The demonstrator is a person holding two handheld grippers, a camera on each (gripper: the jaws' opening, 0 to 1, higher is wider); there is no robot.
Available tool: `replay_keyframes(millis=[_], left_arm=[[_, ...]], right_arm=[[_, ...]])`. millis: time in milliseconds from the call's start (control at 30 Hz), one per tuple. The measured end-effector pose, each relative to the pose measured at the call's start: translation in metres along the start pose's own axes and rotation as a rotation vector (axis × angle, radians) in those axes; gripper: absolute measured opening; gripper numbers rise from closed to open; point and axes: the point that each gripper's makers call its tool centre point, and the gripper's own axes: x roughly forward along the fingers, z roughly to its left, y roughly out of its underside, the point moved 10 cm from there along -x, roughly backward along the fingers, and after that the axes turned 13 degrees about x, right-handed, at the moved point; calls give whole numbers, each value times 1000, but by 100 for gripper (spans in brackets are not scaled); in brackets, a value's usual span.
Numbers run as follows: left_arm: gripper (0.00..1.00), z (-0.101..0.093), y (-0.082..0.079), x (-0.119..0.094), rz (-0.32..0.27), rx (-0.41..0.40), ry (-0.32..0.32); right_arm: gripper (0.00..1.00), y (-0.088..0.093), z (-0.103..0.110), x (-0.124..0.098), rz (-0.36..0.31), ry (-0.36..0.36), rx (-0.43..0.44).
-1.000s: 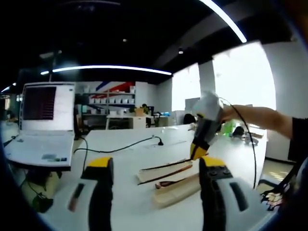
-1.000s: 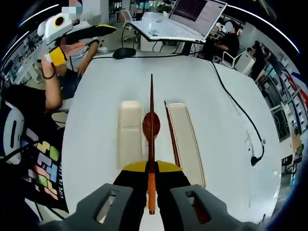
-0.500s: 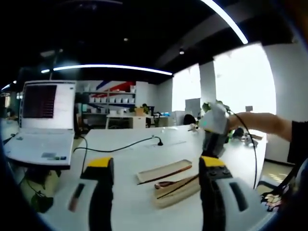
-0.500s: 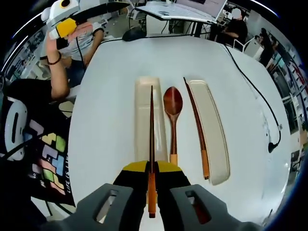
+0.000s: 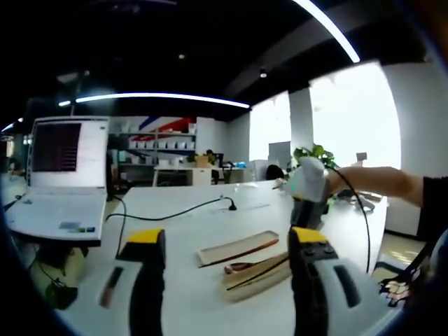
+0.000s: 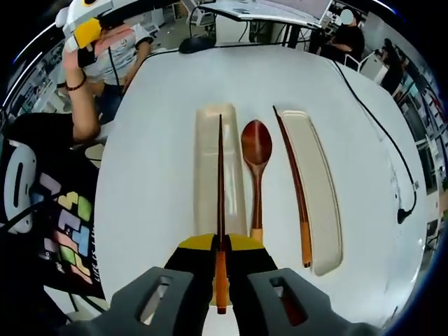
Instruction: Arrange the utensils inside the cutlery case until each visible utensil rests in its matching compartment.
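A wide white desk [image 6: 154, 140] carries everything, with an open laptop [image 5: 61, 178] at its far end. On the desk lie the two cream halves of the cutlery case: the left tray [image 6: 207, 175] and, well apart from it, the right tray [image 6: 318, 189]. Between them a brown wooden spoon [image 6: 256, 168] rests on the bare desk, and a second chopstick [image 6: 294, 185] lies along the right tray's inner edge. The right gripper [image 6: 220, 280] has its jaws closed on a dark chopstick [image 6: 220, 182], which points forward along the length of the left tray. A second ago this chopstick hung over the spoon; it has since shifted sideways and now lines up over the left tray, so the placing step looks close, though it cannot be told whether it touches the tray yet. The left gripper [image 5: 224, 276] is held low over the desk, jaws wide apart and holding nothing, short of the case. Spoon and second chopstick remain to be stowed.
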Motion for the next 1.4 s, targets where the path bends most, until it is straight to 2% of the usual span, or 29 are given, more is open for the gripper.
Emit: replay_keyframes(millis=[400, 567, 933, 1100, 1267, 1400], left_arm=[[76, -5, 0, 3, 3, 10, 15], [76, -1, 0, 2, 6, 7, 10], [76, -6, 1, 2, 6, 7, 10], [76, -7, 1, 3, 7, 7, 10], [75, -7, 2, 3, 11, 8, 10], [75, -4, 1, 3, 8, 9, 14]], right_arm=[[3, -1, 3, 8, 33, 32, -32], [4, -1, 2, 8, 36, 34, -38], [5, -1, -1, 1, 9, 57, -58], [6, -2, -1, -6, -4, 68, -22], [7, -7, -3, -13, -34, 103, -54], [10, -12, -8, -14, -59, 143, -111]])
